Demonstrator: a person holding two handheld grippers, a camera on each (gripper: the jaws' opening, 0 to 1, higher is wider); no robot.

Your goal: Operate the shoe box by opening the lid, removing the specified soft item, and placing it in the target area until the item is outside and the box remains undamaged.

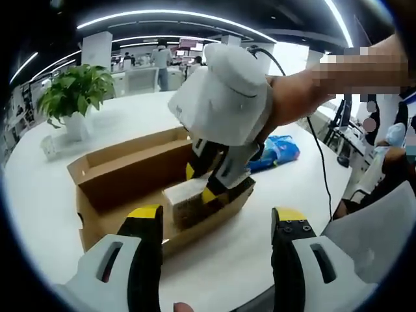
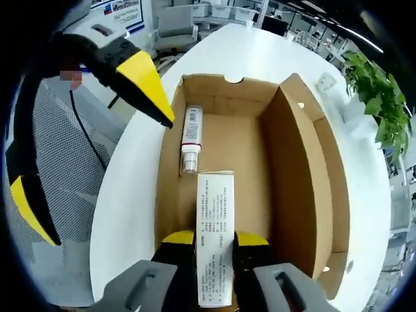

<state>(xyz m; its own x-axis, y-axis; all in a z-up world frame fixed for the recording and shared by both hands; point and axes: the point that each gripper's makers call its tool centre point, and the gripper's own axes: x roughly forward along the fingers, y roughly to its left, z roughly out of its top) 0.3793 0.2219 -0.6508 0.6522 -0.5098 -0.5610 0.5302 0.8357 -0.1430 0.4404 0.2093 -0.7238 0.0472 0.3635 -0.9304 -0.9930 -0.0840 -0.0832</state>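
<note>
Gripping one white packet [image 2: 215,244], right tool [image 2: 215,244]; one tube [image 2: 191,138] in box [image 2: 296,169]; left tool [image 1: 218,224] released.

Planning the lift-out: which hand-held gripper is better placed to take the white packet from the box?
Right hand-held gripper: its jaws already clamp the white packet inside the open box. The left hangs open outside.

In the right gripper view we see the open shoe box [image 2: 305,162] straight ahead of our right gripper [image 2: 214,250]; a small carton [image 2: 215,227] lies in it between that gripper's jaws; a tube [image 2: 191,140] lies in the box just beyond, to the left; the left gripper [image 2: 84,123] hangs left of the box; a plant [image 2: 377,97] stands far right on the table [image 2: 130,188]; in the left gripper view a bag [image 1: 276,153] lies behind the box.
</note>
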